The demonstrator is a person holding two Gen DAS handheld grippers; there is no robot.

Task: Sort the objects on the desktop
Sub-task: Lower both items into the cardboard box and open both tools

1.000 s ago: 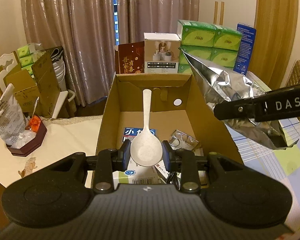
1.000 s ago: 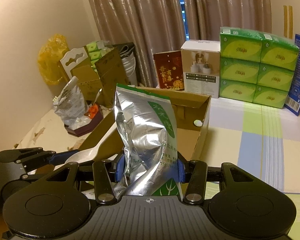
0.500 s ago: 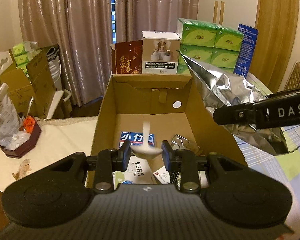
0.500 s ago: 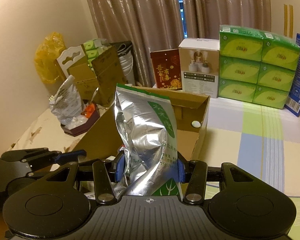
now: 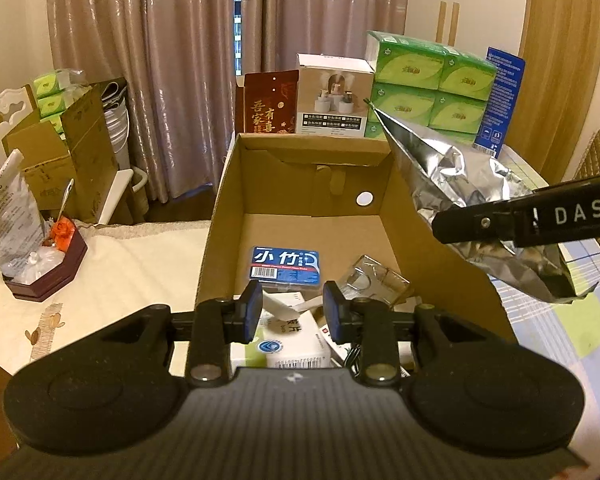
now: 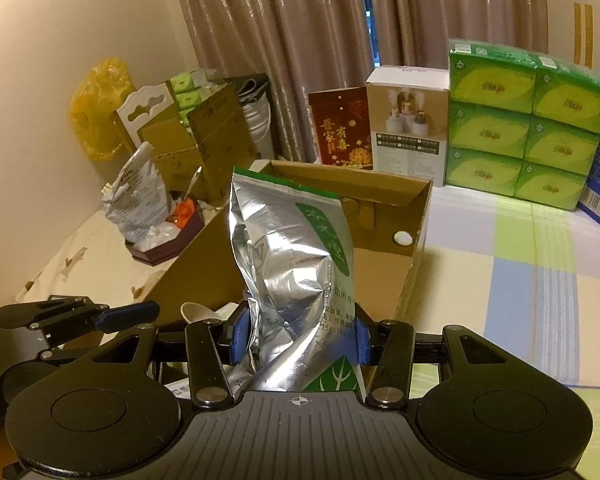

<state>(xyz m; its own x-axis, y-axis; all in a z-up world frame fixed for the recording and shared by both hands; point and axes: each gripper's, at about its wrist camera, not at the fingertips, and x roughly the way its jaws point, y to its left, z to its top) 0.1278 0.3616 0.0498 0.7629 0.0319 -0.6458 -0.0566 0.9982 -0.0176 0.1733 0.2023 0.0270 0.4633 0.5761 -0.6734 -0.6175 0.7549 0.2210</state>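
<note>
I'm looking down over the cardboard box (image 5: pixel 384 200), open at the top, sitting on the covered table with its far wall toward the curtains. Behind it stands the stack of green tissue packs (image 6: pixel 526 132), with a white carton (image 5: pixel 332 98) and a red card (image 5: pixel 270 106) just beside it. My right gripper (image 6: pixel 296 336) is clamped on the silver foil bag (image 6: pixel 292 256), pads pressing both sides of its lower half, and the bag stands upright above the box's near right wall; in the left view it hangs over that wall's rim. My left gripper (image 5: pixel 292 312) hovers over the near end of the box, jaws narrowly apart with nothing between the pads. Under it, inside the box, the white spoon (image 6: pixel 198 314) lies on a white packet (image 5: pixel 296 340), its bowl showing past the near wall in the right view. Farther in lie a blue card pack (image 5: pixel 286 264) and a crumpled clear wrapper (image 5: pixel 374 286), near each other on the box floor.
</note>
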